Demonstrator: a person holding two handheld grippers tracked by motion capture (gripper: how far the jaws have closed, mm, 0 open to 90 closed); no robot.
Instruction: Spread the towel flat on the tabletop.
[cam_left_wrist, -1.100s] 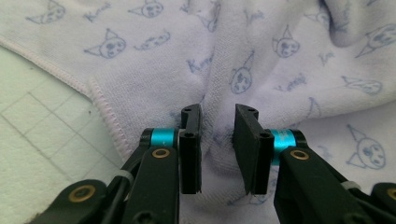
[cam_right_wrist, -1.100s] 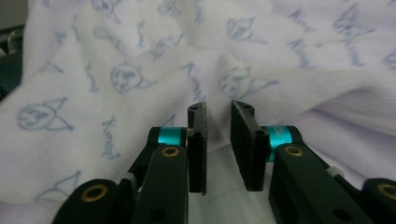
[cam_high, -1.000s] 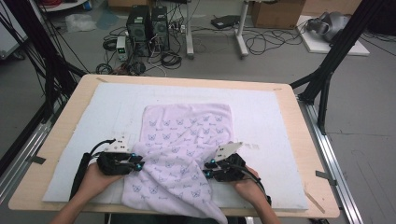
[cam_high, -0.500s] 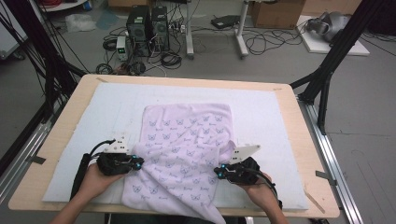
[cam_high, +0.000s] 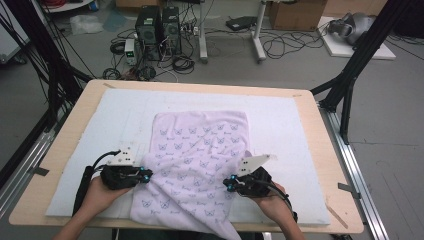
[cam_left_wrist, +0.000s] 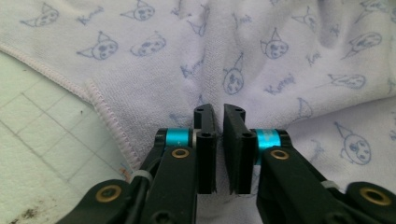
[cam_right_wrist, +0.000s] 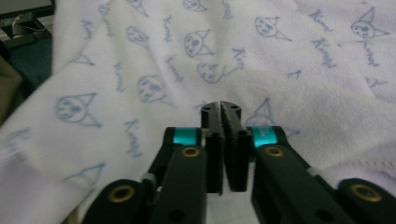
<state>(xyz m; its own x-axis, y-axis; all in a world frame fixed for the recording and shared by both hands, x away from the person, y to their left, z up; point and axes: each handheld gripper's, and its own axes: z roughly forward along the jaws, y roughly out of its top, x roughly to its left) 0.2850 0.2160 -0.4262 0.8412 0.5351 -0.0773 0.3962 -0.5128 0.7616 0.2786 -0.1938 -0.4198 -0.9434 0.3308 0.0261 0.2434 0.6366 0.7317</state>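
Note:
A pale lilac towel (cam_high: 200, 145) printed with small cat faces lies on the white mat (cam_high: 290, 125), and its near part is rumpled and hangs over the front edge. At the towel's left edge my left gripper (cam_high: 147, 175) has just been closing, and its jaws (cam_left_wrist: 219, 109) pinch a fold of the towel (cam_left_wrist: 187, 46). My right gripper (cam_high: 227, 185) is at the towel's right edge. Its jaws (cam_right_wrist: 221, 106) closed and then eased a little, with their tips still nipping the towel (cam_right_wrist: 163, 56). The cloth rises in a small peak beside it.
The mat covers most of a wooden table (cam_high: 330, 165) with bare wood at the rims. Black frame legs stand at both far sides. Computer boxes (cam_high: 157, 25) and cables lie on the floor beyond. Gridded mat (cam_left_wrist: 42, 140) shows left of the towel's hem.
The right gripper has shifted outward to the right and slightly up, drawing the towel's right edge into a raised peak. The left gripper has stayed at the left edge.

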